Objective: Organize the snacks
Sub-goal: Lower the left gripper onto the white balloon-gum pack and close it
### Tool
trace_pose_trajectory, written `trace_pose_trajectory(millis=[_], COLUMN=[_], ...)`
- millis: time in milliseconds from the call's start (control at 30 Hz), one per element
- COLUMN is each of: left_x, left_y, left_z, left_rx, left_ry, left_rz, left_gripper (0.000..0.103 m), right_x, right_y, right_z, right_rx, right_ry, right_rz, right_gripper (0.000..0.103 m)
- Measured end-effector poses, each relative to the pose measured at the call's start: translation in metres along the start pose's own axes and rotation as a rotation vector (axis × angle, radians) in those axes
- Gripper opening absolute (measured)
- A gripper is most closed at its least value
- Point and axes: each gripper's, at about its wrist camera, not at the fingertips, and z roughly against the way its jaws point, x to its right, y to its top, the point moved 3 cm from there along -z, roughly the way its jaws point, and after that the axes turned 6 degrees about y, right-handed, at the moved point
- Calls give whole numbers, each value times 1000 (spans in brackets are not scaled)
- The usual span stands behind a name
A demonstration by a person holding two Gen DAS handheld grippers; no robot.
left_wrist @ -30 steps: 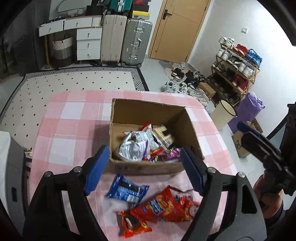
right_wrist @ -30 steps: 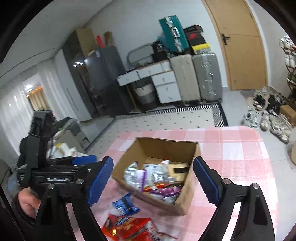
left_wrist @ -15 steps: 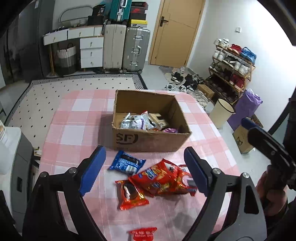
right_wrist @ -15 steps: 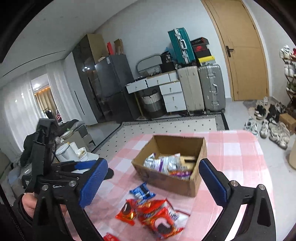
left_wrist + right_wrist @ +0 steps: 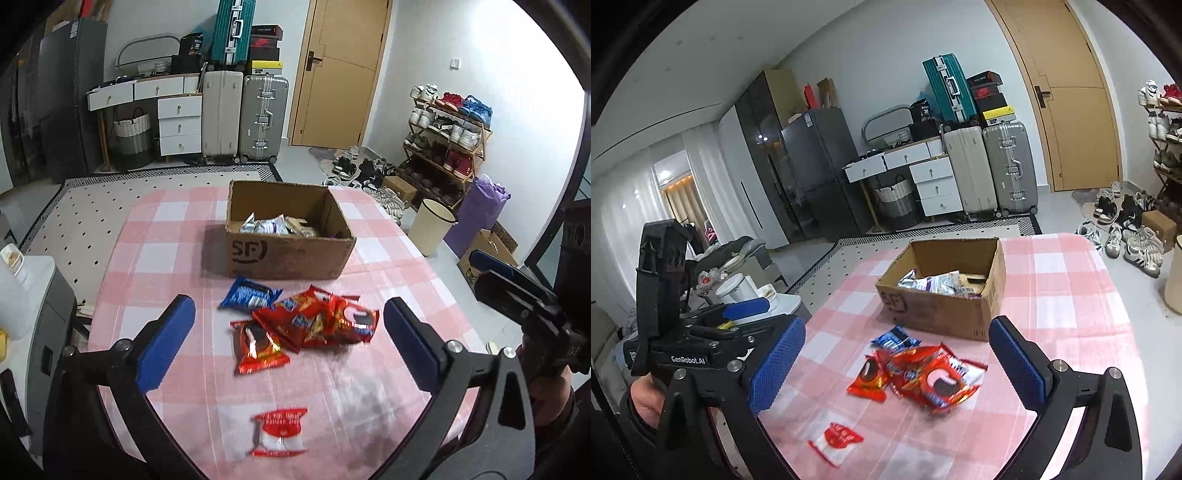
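On the pink checked worktop (image 5: pixel 159 258), going left to right: left tongs (image 5: pixel 288 343) hang above the near edge, nothing between the blue pads (image 5: pixel 162 343). Their jaws are opening, now spread about as wide as they go, likely so the next packet fits between them. Blue snack packet (image 5: pixel 249 293) lies flat just in front of the cardboard box (image 5: pixel 291 254), close enough for a short lift in. Touching it on the right, a pile of red snack packets (image 5: pixel 314 321) overlaps loosely, probably dumped together, so picking one may drag another. Nearer the edge, apart from the pile, a small red-and-white sachet (image 5: pixel 279 432) sits alone. The box is open-topped, already holding silver and purple packets, so it is evidently the sorting target; job looks partly done. Right tongs (image 5: pixel 894 365) are spread wide too, empty, aimed over the same pile. Far right, off the worktop, a bin (image 5: pixel 432 229) stands on the floor.
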Motion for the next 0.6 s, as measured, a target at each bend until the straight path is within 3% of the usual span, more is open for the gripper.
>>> trace_pose_trajectory(millis=[233,600], left_x=[-4,-14], left_y=[-29,-93], left_z=[23,-15], left_rx=[-30,-191], left_ry=[0,-14], left_rz=[-36,-21], left_gripper=[102,102], right_x=[-12,-12], right_y=[-18,-40], right_z=[19,17], right_rx=[3,-39], right_ry=[-5,-1], right_rz=[2,-22], right_gripper=[102,102])
